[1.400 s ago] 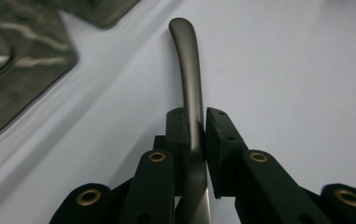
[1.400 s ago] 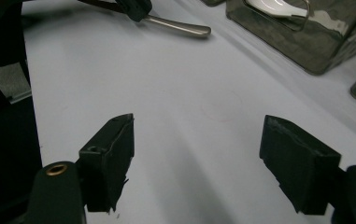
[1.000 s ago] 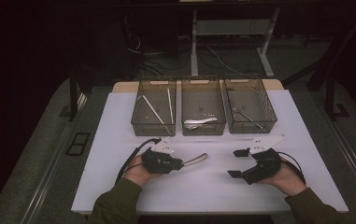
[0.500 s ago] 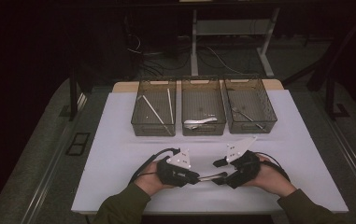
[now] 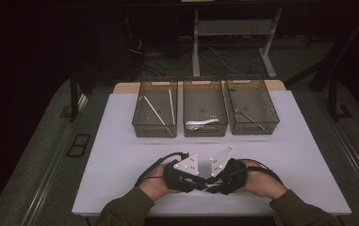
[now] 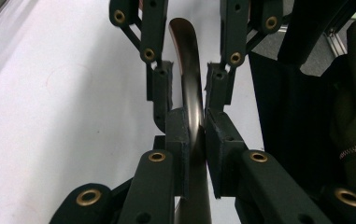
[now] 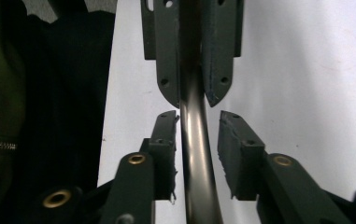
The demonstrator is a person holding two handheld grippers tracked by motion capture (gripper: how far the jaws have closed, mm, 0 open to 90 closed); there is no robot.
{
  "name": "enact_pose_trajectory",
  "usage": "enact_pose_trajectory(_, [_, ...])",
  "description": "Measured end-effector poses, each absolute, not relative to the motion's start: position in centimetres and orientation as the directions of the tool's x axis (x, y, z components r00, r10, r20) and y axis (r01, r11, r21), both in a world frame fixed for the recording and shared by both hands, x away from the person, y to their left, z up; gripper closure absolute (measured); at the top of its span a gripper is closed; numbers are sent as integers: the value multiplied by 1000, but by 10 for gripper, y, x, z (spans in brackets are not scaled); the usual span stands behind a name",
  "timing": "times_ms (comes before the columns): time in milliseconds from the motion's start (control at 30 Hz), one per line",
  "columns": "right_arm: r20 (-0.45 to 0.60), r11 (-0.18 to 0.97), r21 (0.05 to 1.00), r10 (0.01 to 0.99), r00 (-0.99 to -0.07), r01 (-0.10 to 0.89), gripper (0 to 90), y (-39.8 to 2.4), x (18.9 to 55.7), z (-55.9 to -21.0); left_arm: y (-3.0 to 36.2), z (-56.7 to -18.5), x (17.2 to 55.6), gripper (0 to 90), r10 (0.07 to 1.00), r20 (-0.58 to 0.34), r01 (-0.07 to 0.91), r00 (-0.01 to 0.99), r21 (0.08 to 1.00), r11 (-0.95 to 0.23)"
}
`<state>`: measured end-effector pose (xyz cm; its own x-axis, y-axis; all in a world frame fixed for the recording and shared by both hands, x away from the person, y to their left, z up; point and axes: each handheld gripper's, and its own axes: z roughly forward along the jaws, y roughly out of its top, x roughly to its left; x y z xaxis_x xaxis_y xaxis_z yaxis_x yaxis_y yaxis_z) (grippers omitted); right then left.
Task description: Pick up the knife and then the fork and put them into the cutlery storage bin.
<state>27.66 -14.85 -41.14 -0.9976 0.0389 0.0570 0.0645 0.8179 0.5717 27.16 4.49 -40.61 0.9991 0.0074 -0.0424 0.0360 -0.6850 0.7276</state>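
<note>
High view, three bins point(image 5: 204, 127), two grippers point(image 5: 200, 181)

I note three bins in a row at twelve o'clock on the table point(image 5: 120, 155): the left bin point(image 5: 156, 108) at eleven, the middle bin point(image 5: 204, 107) at twelve, the right bin point(image 5: 252, 106) at one. Two sticks point(image 5: 157, 113) lie in the left bin, a flat utensil point(image 5: 201, 123) in the middle, a thin utensil point(image 5: 248, 117) in the right. At six o'clock, the left gripper point(image 5: 197, 184) and right gripper point(image 5: 212, 184) meet nose to nose, a metal handle point(image 6: 192, 88) running between both.
</note>
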Motion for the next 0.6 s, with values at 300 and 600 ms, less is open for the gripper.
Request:
enact_pose_trajectory(300, [46,832,554,-1,-999,25,781,-143,274,-412,44,-405,271,791,-6,-37,23,999,731,-683])
enact_pose_trajectory(600, [71,823,564,34,-997,68,785,-150,281,-411,56,-399,276,648,69,-31,67,997,788,-612])
